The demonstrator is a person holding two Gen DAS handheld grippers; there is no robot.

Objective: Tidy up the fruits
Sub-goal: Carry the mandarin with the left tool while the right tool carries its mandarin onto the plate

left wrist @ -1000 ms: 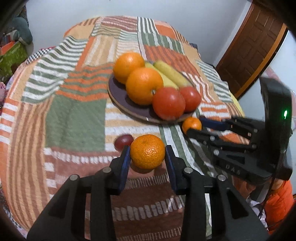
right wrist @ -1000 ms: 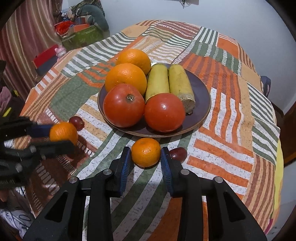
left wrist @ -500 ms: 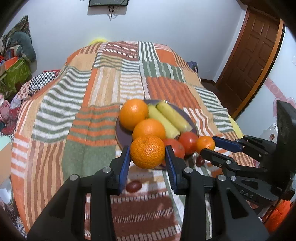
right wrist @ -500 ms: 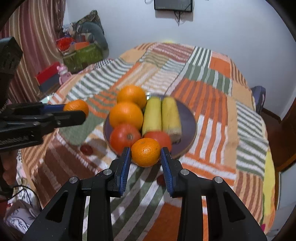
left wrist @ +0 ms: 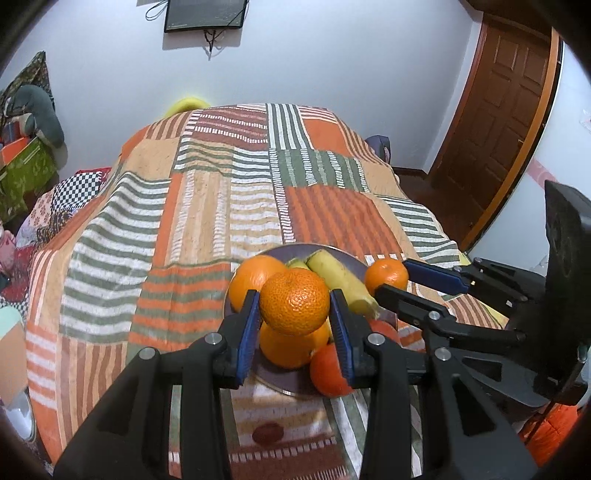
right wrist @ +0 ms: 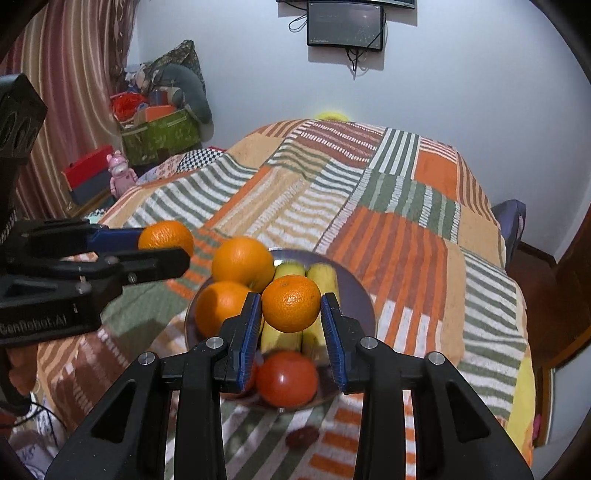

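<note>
the left claw point(left wrist: 294, 334) is clamped on a mandarin point(left wrist: 294, 301), held in the air at the lower centre of the left wrist frame, in front of the plate point(left wrist: 275, 382). the right claw point(right wrist: 291, 330) is likewise clamped on a second mandarin point(right wrist: 291, 302), at the lower centre of its own frame, also off the surface and above the plate point(right wrist: 360, 295).

in the left wrist view the right claw point(left wrist: 391, 278) enters from the right edge with its small mandarin point(left wrist: 386, 275) at the tips, right of centre. in the right wrist view the left claw point(right wrist: 162, 245) comes in from the left edge with its mandarin point(right wrist: 166, 237), left of centre.

the dark plate sits on a bed covered by a striped patchwork blanket point(left wrist: 207, 206). on the plate lie two oranges point(right wrist: 242, 264), two bananas point(right wrist: 288, 336) side by side, and a tomato point(right wrist: 287, 378) at the near rim. a small dark red fruit point(right wrist: 303, 436) lies on the blanket just below the plate in the right wrist frame; another point(left wrist: 267, 433) shows at the bottom centre of the left wrist frame. a wall screen point(right wrist: 345, 27) hangs at the top, a wooden door point(left wrist: 509, 103) at upper right.
</note>
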